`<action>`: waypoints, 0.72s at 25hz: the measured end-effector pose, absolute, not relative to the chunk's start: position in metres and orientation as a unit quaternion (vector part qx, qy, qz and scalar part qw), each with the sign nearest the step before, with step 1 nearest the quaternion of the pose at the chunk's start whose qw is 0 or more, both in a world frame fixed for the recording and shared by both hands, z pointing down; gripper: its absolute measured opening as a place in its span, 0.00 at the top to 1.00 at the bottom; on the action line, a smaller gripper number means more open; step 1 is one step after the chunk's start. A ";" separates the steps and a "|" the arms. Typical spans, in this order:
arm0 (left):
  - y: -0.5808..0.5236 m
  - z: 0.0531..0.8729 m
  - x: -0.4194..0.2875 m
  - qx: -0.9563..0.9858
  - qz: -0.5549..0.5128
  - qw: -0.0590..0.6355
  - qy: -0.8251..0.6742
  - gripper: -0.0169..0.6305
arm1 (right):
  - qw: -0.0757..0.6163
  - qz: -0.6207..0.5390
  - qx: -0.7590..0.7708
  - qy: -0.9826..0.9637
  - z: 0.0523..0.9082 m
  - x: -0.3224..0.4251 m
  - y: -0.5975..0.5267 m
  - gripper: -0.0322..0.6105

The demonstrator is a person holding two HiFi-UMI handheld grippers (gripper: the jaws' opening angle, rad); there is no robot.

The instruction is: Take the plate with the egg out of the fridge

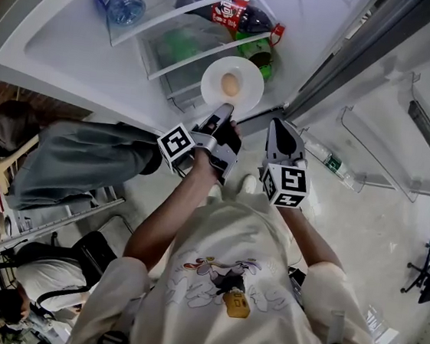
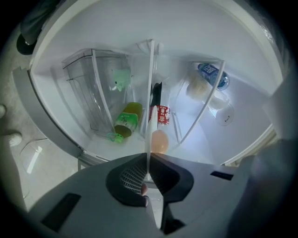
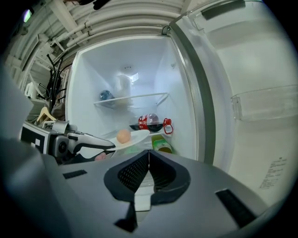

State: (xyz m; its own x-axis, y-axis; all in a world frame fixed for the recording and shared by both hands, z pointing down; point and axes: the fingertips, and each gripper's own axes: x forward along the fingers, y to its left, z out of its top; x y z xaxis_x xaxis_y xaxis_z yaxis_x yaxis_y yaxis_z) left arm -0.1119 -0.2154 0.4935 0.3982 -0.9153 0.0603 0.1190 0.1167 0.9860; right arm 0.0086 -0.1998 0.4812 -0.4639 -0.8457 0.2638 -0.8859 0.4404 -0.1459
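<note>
Now L gripper (image 1: 226, 109) clamps plate (image 1: 247, 95) w/ egg (image 1: 230, 83); R gripper (image 3: 149, 151) closed.

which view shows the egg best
Head view: the brown egg lies fully visible on the round white plate. Left gripper view shows it against the plate's edge; right gripper view shows it small.

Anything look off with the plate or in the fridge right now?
Nothing looks spilled or broken. The left claw pinches only the rim of the plate, with the egg loose at its centre. The cola bottle behind lies on its side.
</note>
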 end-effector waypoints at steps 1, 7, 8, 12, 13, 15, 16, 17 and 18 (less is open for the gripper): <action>-0.213 0.492 -0.112 0.531 -0.399 0.647 -0.375 0.94 | 0.076 0.127 0.512 -0.846 0.479 0.008 -0.199 0.94; -0.201 0.484 -0.109 0.534 -0.392 0.649 -0.374 0.94 | 0.073 0.104 0.512 -0.850 0.470 0.006 -0.195 0.94; -0.200 0.482 -0.109 0.534 -0.392 0.650 -0.373 0.94 | 0.073 0.102 0.511 -0.850 0.469 0.006 -0.194 0.94; -0.195 0.473 -0.108 0.534 -0.394 0.652 -0.368 0.94 | 0.070 0.095 0.510 -0.852 0.465 0.004 -0.193 0.94; -0.193 0.471 -0.108 0.535 -0.393 0.652 -0.367 0.94 | 0.070 0.092 0.510 -0.853 0.464 0.004 -0.193 0.94; -0.190 0.466 -0.107 0.537 -0.388 0.654 -0.365 0.94 | 0.071 0.084 0.508 -0.854 0.462 0.003 -0.192 0.94; -0.187 0.465 -0.107 0.538 -0.385 0.655 -0.365 0.94 | 0.072 0.079 0.507 -0.855 0.461 0.002 -0.192 0.94; -0.185 0.464 -0.107 0.539 -0.381 0.657 -0.366 0.94 | 0.072 0.075 0.506 -0.856 0.459 0.001 -0.191 0.94; -0.182 0.463 -0.106 0.539 -0.377 0.658 -0.367 0.94 | 0.071 0.073 0.505 -0.857 0.457 0.000 -0.191 0.94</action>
